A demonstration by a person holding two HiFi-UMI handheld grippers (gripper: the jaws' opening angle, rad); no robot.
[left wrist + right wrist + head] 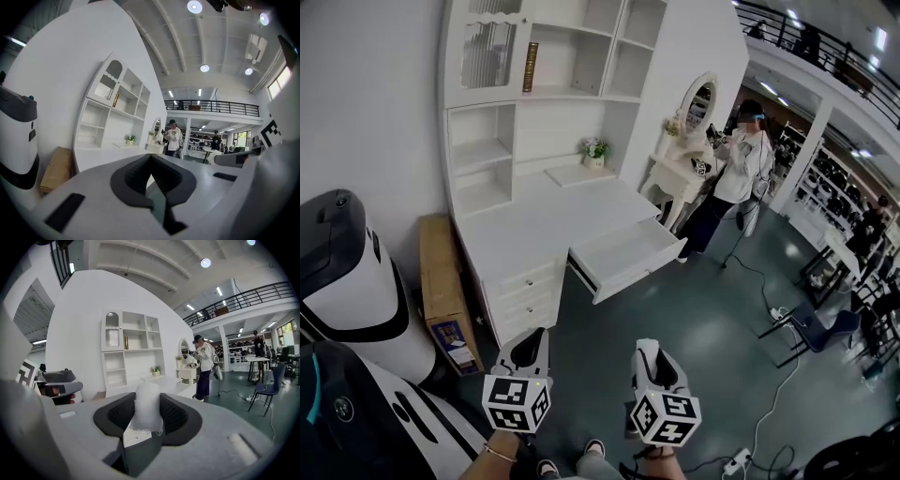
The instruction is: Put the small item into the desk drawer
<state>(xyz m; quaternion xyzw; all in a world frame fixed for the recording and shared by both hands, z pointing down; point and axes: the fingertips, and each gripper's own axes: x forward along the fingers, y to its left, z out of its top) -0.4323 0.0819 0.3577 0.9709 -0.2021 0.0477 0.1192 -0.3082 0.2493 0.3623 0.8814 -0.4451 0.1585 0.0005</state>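
Jaws of the right gripper are standing wide and clamping the small item, a whitish, frosted lump that is possibly bubble wrap, though the lens is softening it too much to be sure. The item is sitting upright between the two dark pads and poking out above them. Beside it, the left gripper is staying closed on itself, its jaws meeting at the tips. In the head view both grippers are hovering low, pointing roughly level toward the furniture, over the dark green floor. Ahead of them and well apart, a white counter is standing against the wall, with a wide drawer pulled open and showing its white inside. A stack of closed drawers is sitting just to the left of it. A cardboard box is leaning beside the counter. Farther back, a person is standing near a small vanity table.
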